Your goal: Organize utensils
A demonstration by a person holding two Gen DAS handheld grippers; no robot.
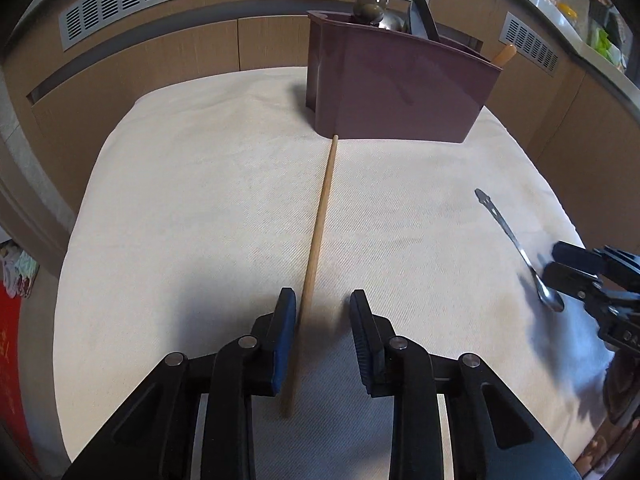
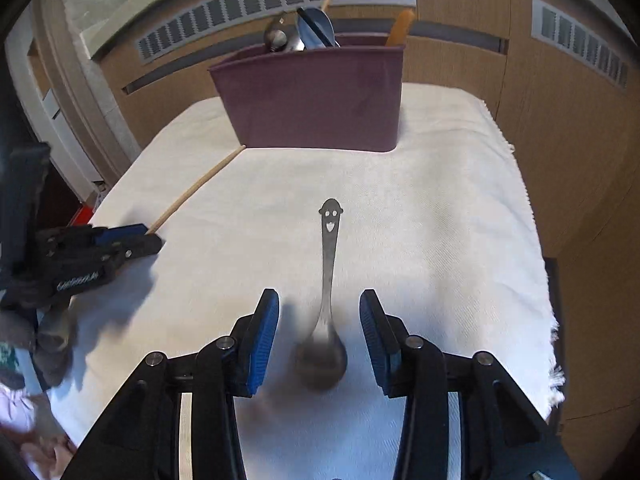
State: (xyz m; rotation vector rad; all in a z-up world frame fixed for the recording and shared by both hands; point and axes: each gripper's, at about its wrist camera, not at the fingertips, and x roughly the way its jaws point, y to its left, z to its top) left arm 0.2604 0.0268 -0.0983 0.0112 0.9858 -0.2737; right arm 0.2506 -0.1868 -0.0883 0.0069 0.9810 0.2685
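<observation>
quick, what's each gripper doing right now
left gripper: open, chopstick between the jaws, not clamped
right gripper: open around the spoon, not gripping

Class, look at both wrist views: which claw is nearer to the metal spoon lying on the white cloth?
Right. The right claw straddles the metal spoon at its bowl, pads not touching. The left claw is off to the side, straddling the wooden stick.
</observation>
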